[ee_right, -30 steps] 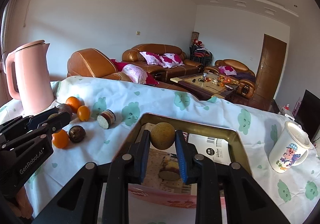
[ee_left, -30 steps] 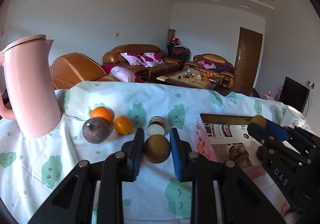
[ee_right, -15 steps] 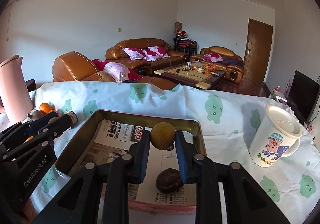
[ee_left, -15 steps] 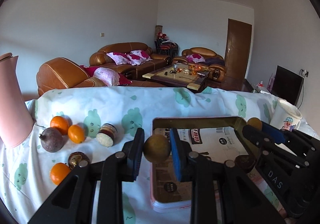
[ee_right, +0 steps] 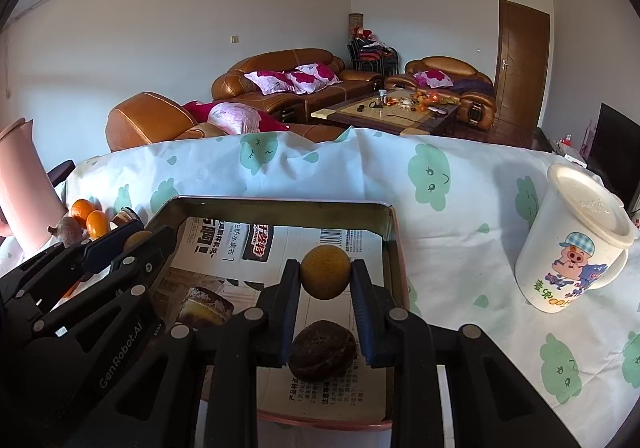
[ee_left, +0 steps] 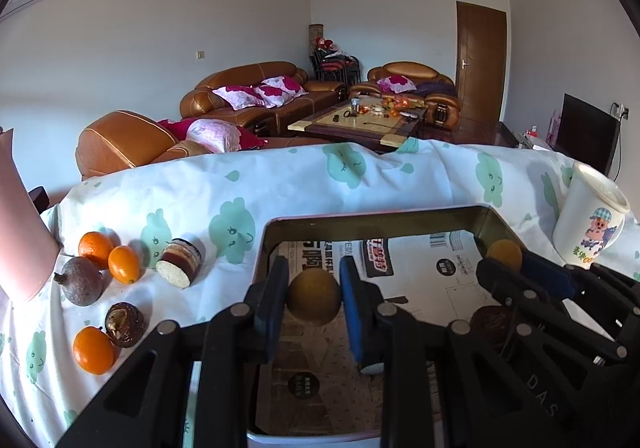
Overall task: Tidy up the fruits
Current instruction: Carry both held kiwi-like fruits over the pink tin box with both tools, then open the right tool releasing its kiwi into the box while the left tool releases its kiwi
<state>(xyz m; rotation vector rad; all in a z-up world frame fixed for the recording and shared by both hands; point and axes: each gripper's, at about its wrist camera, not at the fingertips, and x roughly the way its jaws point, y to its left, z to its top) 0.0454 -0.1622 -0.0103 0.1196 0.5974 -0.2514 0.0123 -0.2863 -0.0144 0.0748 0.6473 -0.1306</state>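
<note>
**Both grippers loaded over tray**

We find the left gripper [ee_left: 314, 298] clamped on a brown fruit [ee_left: 314, 296] over the tray [ee_left: 376, 215], and the right gripper [ee_right: 325, 280] clamping a yellow fruit [ee_right: 325, 277] near the tray's right rim. A dark fruit [ee_right: 322, 350] lies below it; bare paper lining lies left.

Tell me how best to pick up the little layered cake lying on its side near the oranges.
Take the layered cake cup across its round body, one claw finger on each curved side, coming down from above. It lies tipped over, pale end toward the camera, so the curved sides are free. The small orange sits close on one side, so approach slightly from the tray side.
</note>
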